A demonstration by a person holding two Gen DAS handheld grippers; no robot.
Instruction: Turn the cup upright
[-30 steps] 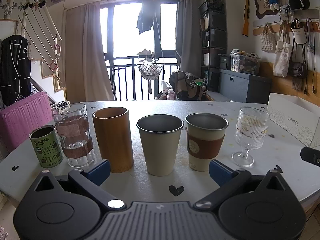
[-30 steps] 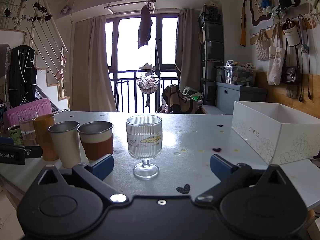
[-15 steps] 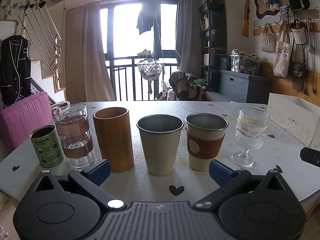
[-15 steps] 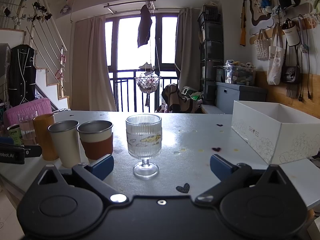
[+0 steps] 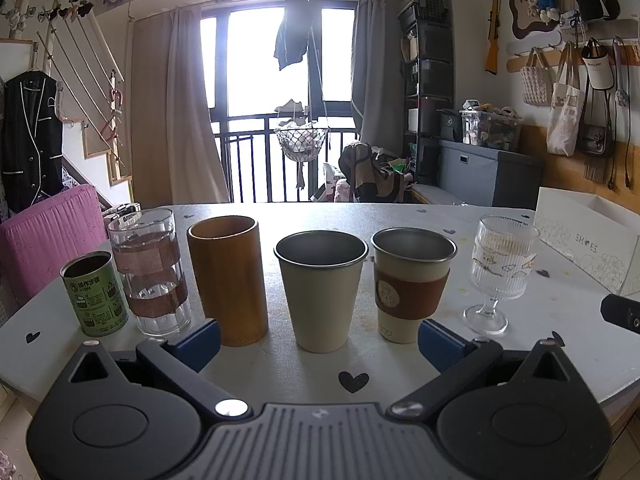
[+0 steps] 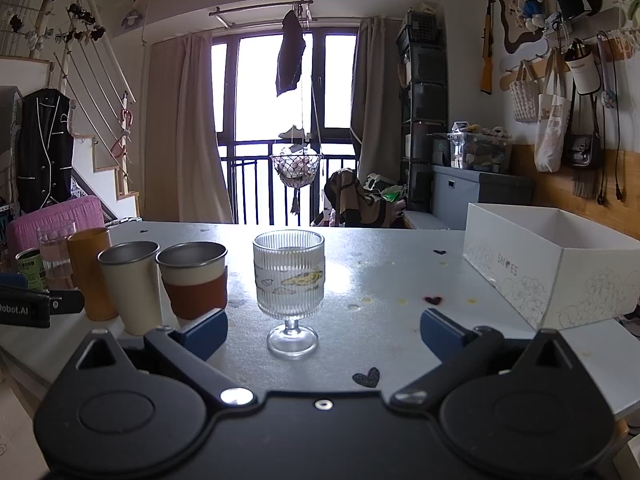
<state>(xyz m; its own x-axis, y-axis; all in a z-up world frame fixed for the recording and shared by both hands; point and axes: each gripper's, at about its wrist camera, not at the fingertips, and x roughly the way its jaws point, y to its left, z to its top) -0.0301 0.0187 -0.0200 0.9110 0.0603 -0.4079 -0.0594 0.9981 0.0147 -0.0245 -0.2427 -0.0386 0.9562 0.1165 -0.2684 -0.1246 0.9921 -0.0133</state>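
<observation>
Cups (image 5: 321,290) stand upright in a row — both hand-held grippers (image 5: 318,338) (image 6: 323,330) spread wide, empty.

Daylight is pouring in through the balcony window (image 5: 280,120), blowing it out to white and backlighting the room. Glare is washing across the table (image 6: 360,276) in the right wrist view. Both fisheye views are bending walls and vignetting at the corners.

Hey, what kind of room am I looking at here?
Most likely a lived-in apartment living room: a balcony door with curtains, tote bags hung on the wall, a staircase, and a table holding a row of cups.
</observation>
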